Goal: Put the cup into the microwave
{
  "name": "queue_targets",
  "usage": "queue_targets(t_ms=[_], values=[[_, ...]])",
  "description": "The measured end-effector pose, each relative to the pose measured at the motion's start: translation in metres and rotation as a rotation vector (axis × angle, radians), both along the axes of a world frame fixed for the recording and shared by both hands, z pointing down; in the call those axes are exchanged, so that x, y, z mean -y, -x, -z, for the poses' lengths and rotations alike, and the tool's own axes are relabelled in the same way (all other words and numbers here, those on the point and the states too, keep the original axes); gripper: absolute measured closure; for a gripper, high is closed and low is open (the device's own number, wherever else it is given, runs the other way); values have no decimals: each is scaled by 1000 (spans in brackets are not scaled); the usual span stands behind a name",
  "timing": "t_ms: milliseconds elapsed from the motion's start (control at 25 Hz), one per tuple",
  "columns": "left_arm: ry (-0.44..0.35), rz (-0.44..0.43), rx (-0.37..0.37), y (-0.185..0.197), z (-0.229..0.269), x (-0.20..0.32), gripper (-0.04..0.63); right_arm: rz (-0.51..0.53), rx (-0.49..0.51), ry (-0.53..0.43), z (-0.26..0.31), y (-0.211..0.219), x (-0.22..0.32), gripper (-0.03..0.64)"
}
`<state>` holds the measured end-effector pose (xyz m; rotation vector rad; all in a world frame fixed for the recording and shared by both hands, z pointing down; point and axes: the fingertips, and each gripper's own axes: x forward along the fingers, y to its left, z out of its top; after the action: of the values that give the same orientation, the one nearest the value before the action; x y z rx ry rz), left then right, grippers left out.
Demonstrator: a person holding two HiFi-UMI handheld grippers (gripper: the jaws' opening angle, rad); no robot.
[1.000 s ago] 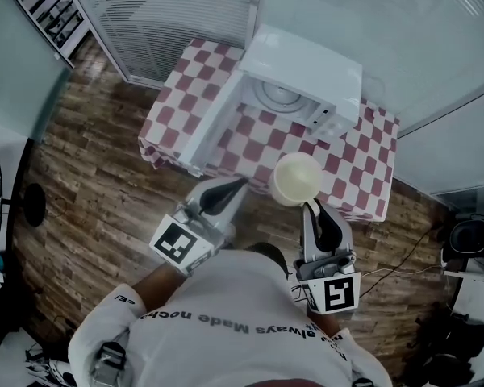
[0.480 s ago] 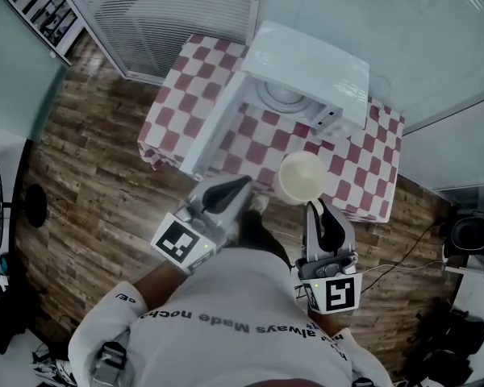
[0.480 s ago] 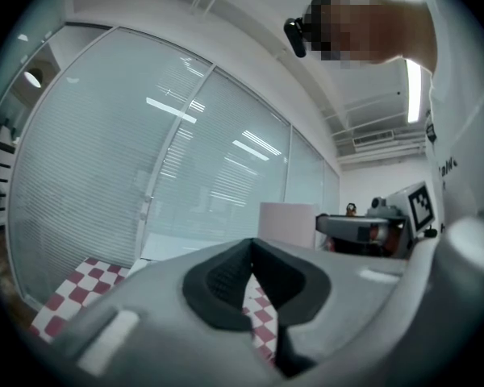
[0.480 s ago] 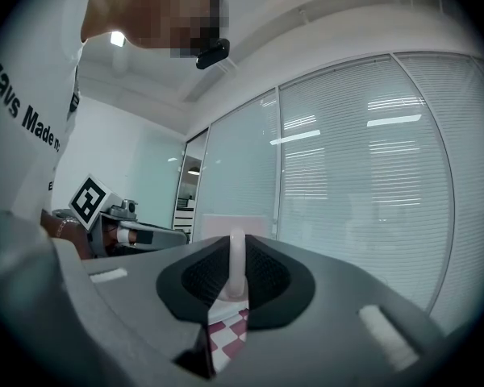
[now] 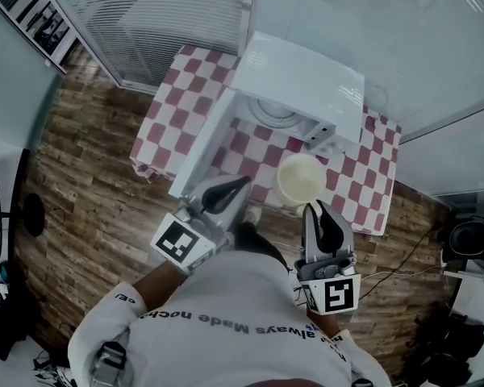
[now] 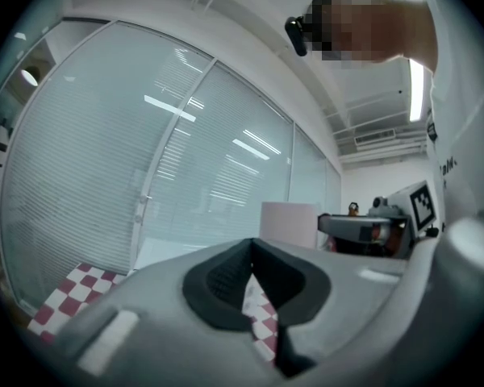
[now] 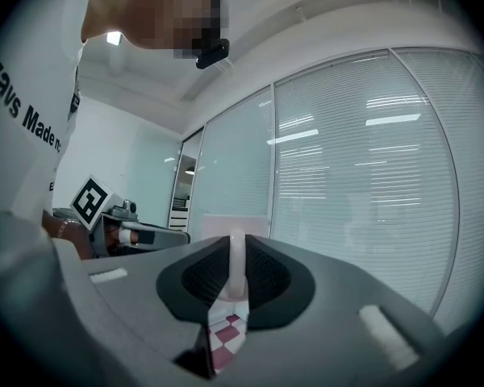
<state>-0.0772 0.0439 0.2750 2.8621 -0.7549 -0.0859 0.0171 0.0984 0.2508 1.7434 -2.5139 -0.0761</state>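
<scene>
A cream cup (image 5: 300, 180) hangs above the checkered table (image 5: 185, 95), just in front of the white microwave (image 5: 302, 79), whose door (image 5: 202, 147) stands swung open to the left. My right gripper (image 5: 313, 210) is shut on the cup's handle. In the right gripper view the handle (image 7: 236, 264) is pinched between the dark pads of that gripper (image 7: 235, 285). My left gripper (image 5: 239, 187) hovers to the cup's left, shut with nothing in it. In the left gripper view that gripper (image 6: 254, 276) shows pads pressed together and the cup (image 6: 289, 222) beyond.
The microwave's white turntable (image 5: 273, 110) shows inside the open cavity. Glass walls with blinds (image 5: 169, 14) stand behind the table. Wooden floor (image 5: 81, 176) surrounds it. Cables and dark gear (image 5: 468, 248) lie at the right.
The table and microwave have shifted up and left in the head view. The cup, still held by the right gripper, sits slightly nearer the microwave's front. The left gripper stays shut.
</scene>
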Motion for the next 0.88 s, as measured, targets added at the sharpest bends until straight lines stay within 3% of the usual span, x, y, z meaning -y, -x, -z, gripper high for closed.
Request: queue_targets(t_ms=[480, 880], values=[[-12, 3, 14, -62, 5, 87, 592, -8, 6, -9, 4, -65, 82, 575], [-17, 23, 23, -111, 5, 126, 592, 16, 11, -13, 5, -113, 120, 575]])
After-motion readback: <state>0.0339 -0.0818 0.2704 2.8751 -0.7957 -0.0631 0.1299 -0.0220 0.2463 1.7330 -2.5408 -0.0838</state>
